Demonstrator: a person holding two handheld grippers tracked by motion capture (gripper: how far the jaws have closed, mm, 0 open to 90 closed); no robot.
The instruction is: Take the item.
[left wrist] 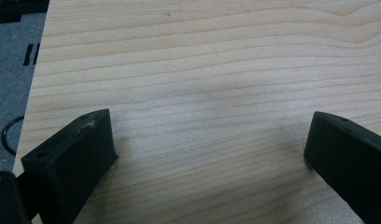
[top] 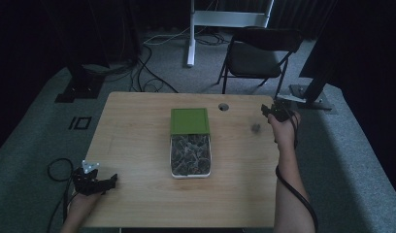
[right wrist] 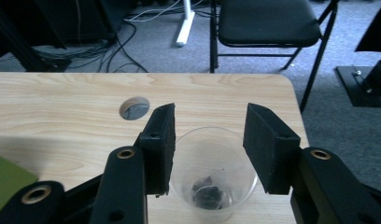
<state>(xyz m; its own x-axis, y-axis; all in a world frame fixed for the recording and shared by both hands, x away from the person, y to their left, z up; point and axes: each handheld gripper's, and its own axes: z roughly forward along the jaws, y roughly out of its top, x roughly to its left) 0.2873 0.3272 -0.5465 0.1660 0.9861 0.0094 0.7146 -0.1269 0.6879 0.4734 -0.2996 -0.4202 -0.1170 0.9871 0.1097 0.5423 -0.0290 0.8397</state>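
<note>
A clear plastic cup (right wrist: 212,149) stands on the wooden table (top: 138,141) near its right edge, with a small dark sachet (right wrist: 208,191) at its bottom. My right gripper (right wrist: 209,126) is open; its jaws stand to either side of the cup, and from above the cup (top: 255,128) sits just in front of the right gripper (top: 268,110). At the table's middle, a white box (top: 191,175) holds several dark sachets, its green lid (top: 189,120) lying at its far end. My left gripper (top: 108,182) hovers open over bare wood (left wrist: 207,84) at the front left corner.
A round cable hole (top: 223,106) pierces the table near the far edge, also seen close to the cup as the hole (right wrist: 134,108). Behind the table stand a black folding chair (top: 259,53), a white stand (top: 191,34) and floor cables (top: 152,73).
</note>
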